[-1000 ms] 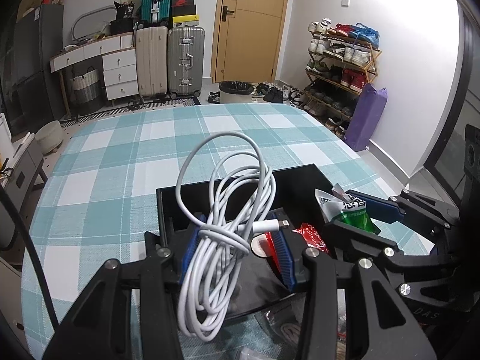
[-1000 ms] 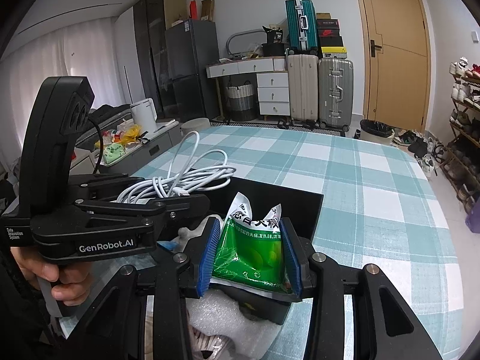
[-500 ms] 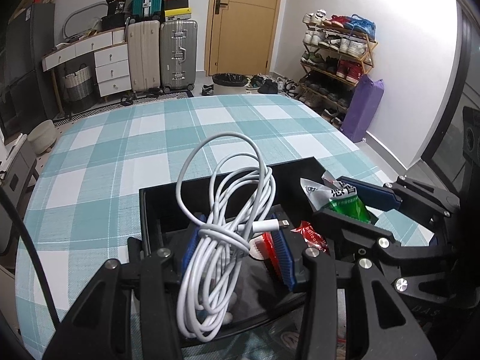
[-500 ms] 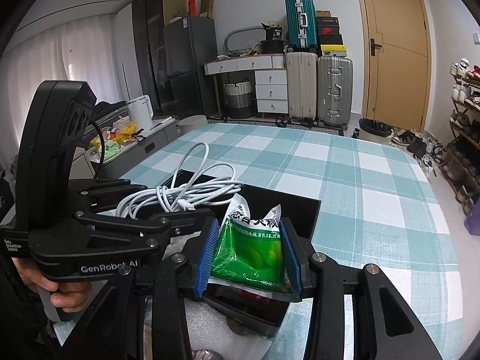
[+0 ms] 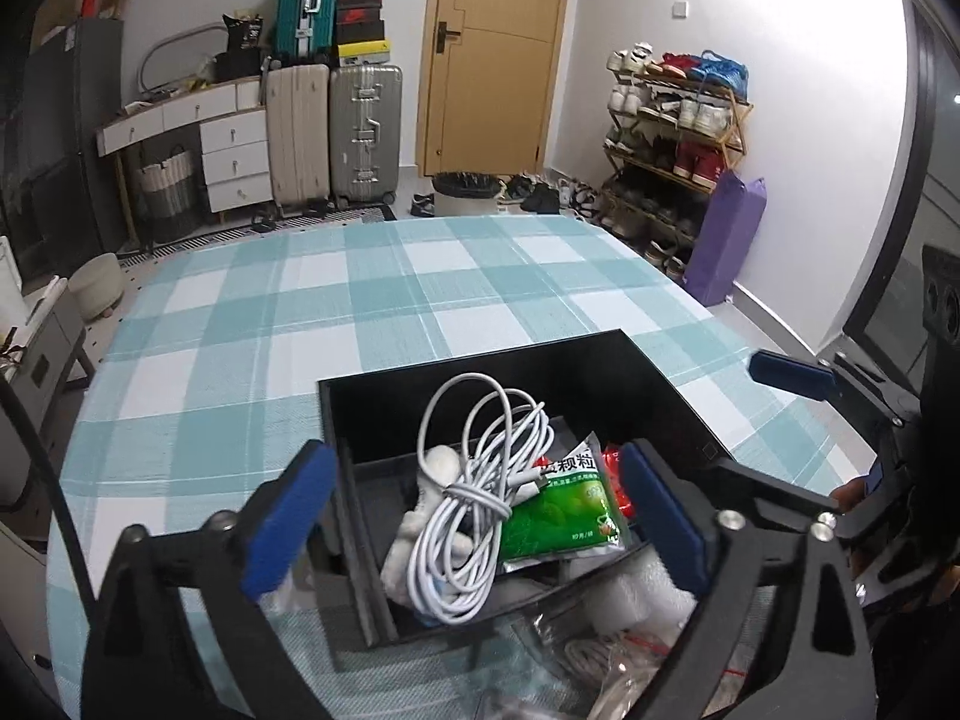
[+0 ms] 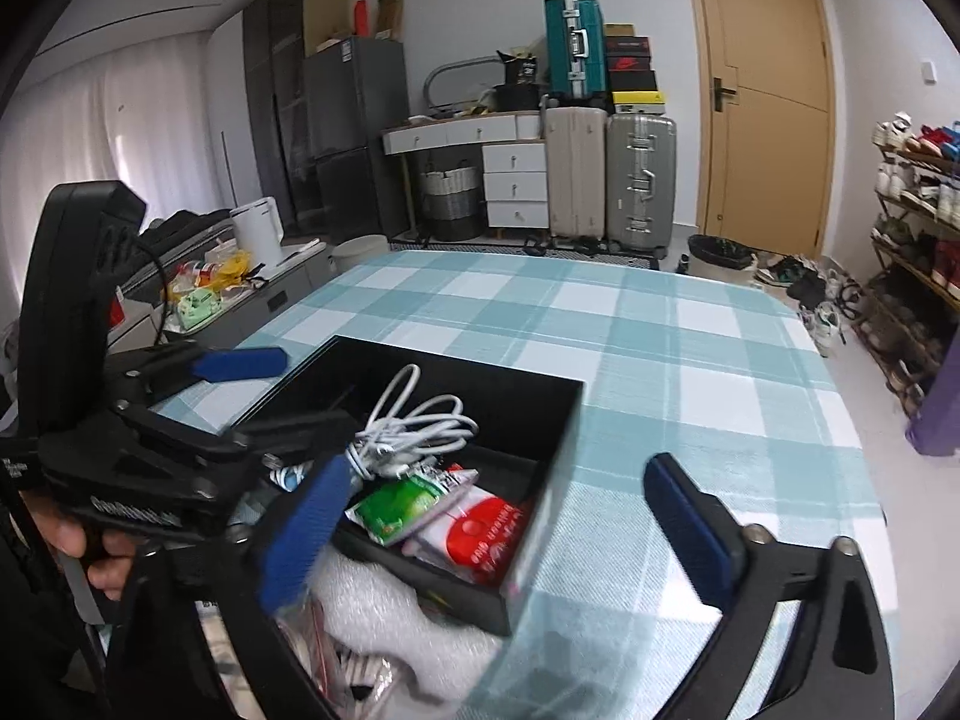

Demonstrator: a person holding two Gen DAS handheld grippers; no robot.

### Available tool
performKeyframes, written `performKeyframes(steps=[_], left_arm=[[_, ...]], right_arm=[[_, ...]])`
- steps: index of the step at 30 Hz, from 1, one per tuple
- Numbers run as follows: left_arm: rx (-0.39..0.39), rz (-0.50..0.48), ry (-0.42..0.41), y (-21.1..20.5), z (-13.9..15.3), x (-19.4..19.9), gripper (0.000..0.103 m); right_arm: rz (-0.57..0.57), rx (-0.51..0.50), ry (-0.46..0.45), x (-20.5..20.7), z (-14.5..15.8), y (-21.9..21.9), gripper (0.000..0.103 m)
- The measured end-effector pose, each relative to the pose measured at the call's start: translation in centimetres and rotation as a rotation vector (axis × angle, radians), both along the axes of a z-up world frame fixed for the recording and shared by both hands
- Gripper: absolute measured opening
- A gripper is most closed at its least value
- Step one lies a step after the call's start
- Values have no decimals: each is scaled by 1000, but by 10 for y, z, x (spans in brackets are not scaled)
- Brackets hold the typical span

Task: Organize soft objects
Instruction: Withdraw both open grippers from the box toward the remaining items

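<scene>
A black open box [image 5: 672,396] [image 6: 540,480] stands on the checked tablecloth. In it lie a coiled white cable [image 5: 474,498] [image 6: 414,426], a green snack packet [image 5: 558,510] [image 6: 399,504], a red-and-white packet [image 6: 474,540] [image 5: 618,474] and a white soft item [image 5: 432,480]. My left gripper [image 5: 474,522] is open and empty just above the box's near side. My right gripper [image 6: 498,528] is open and empty, also over the box. Each gripper shows in the other's view.
White bubble wrap [image 6: 372,612] and clear plastic bags [image 5: 600,654] lie at the near table edge in front of the box. The teal checked table [image 5: 384,294] stretches beyond the box. Suitcases [image 5: 336,132], a door and a shoe rack [image 5: 672,138] stand across the room.
Both grippers have opened. The white cable dropped from the left gripper and the green packet from the right gripper; both now lie in the box. Both grippers have pulled back.
</scene>
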State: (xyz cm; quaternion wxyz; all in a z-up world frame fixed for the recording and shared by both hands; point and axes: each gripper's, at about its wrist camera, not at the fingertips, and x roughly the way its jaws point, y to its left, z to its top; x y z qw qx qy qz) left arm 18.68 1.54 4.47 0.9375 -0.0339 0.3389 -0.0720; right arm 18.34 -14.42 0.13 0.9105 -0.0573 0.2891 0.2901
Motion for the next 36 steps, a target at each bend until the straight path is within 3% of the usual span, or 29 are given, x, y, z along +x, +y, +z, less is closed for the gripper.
performKeyframes(steps=[15,36], left_arm=[[26,48,-21,18,-3,-56,100],[41,-33,11,-1,-22,-85,100]], right_arm=[[-12,20,-2,-45,-3,-17,102],[-17,16,19,-71,-18,-18,102]])
